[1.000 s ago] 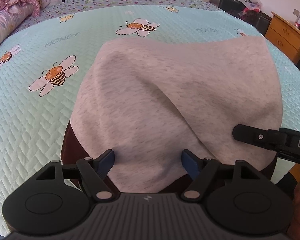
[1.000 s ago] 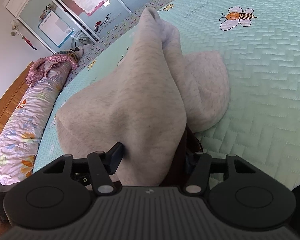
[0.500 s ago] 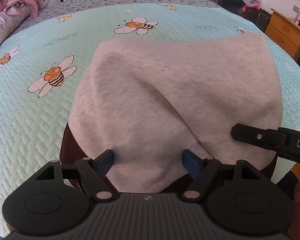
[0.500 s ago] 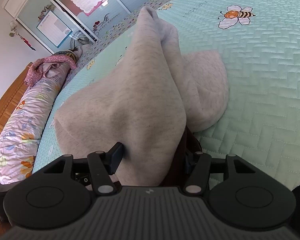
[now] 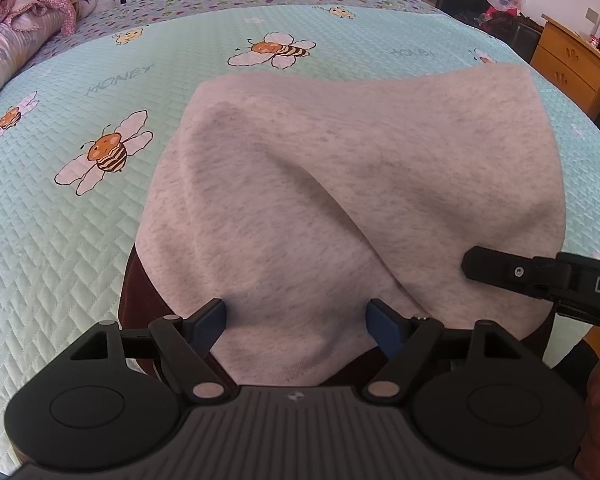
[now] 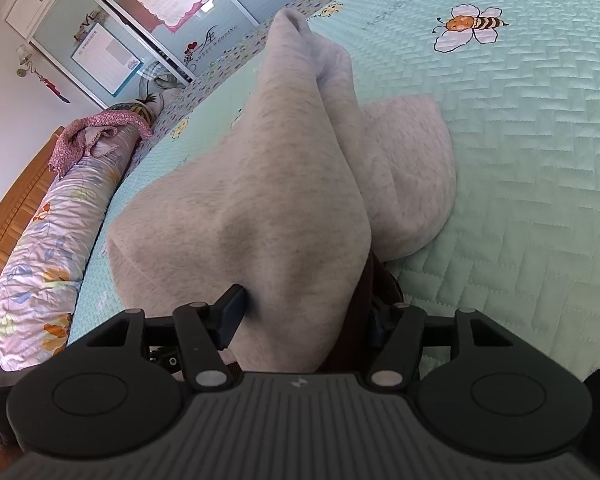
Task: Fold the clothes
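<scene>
A light grey garment (image 5: 340, 184) with a dark maroon hem (image 5: 140, 300) lies bunched and humped on the bee-print bedspread (image 5: 80, 240). My left gripper (image 5: 298, 316) is at its near edge. Its blue-padded fingers (image 5: 210, 318) stand wide apart, and grey cloth fills the gap between them. My right gripper (image 6: 306, 316) is also open around a tall ridge of the same garment (image 6: 268, 200). Its left finger (image 6: 232, 312) touches the cloth, and its right one is mostly hidden behind the maroon hem (image 6: 364, 300). The right gripper's finger (image 5: 500, 270) shows in the left wrist view, against the cloth.
A rolled floral quilt (image 6: 40, 248) and pink cloth (image 6: 96, 136) lie along the bed's left side by a wooden headboard. A wardrobe (image 6: 140, 28) stands beyond the bed. A wooden dresser (image 5: 572, 64) and dark bags (image 5: 496, 8) are past the right edge.
Both views have shifted only slightly. The garment keeps its humped shape and both pairs of fingers stay equally far apart.
</scene>
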The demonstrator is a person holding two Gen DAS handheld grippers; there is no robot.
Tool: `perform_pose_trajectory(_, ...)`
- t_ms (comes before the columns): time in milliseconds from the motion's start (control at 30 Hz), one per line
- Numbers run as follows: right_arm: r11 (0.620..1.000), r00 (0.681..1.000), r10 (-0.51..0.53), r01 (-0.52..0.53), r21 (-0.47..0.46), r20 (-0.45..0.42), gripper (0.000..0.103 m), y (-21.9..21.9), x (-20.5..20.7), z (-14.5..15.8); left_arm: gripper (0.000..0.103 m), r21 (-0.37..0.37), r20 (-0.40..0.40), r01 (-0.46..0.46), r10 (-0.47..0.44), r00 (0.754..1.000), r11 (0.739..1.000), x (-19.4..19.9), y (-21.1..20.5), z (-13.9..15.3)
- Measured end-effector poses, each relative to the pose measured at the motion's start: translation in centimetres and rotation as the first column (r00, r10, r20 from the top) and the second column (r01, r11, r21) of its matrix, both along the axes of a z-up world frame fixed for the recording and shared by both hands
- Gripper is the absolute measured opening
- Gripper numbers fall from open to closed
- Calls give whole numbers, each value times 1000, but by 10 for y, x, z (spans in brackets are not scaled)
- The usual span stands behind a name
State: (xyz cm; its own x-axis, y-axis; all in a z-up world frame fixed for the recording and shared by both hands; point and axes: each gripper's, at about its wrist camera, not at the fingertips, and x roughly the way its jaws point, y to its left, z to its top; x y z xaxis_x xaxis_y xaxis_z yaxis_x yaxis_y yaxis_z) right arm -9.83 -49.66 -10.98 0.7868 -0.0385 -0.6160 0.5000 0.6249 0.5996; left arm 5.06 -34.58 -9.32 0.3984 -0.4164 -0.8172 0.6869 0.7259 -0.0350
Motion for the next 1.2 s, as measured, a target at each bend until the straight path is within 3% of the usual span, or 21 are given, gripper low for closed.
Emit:
perform_pose_trajectory(300,1000,1000,-1,1,-18,6,60,0,-2,5,82,1,-1,0,0,1000,1000,-1,2,-1)
perform_pose_trajectory(367,1000,1000,1,0,-26,17,55,0,-3,10,83,-2,-5,-2,2,1000,1000,0,3,-2)
perform_pose_trajectory(433,999,1000,6,-5,-36,30,42,0,-3,16,83,-8,-9,-5,5,1000,1000,-1,6,-3)
perform_pose_trajectory(533,998,998,4,1,-61,68,36,-4,1,33,84,-18,-12,-9,8,1000,1000,-2,10,-3)
perform_pose_trajectory(800,991,977,-33,59,-118,212,34,-39,28,87,84,-17,-12,0,-1,1000,1000,-7,14,-7)
perform_pose_trajectory(900,992,980,-62,82,-97,188,42,-52,41,87,84,-11,-4,6,-6,1000,1000,-8,15,-10)
perform_pose_trajectory(933,993,981,-75,90,-81,177,52,-53,40,84,84,-9,-2,8,-8,1000,1000,-8,16,-11)
perform_pose_trajectory(1000,992,978,-94,107,-64,184,61,-52,28,77,84,-4,10,17,-17,1000,1000,-10,17,-12)
perform_pose_trajectory(1200,989,983,-150,151,-1,106,69,-44,-31,37,84,-5,28,9,-9,1000,1000,-15,25,-13)
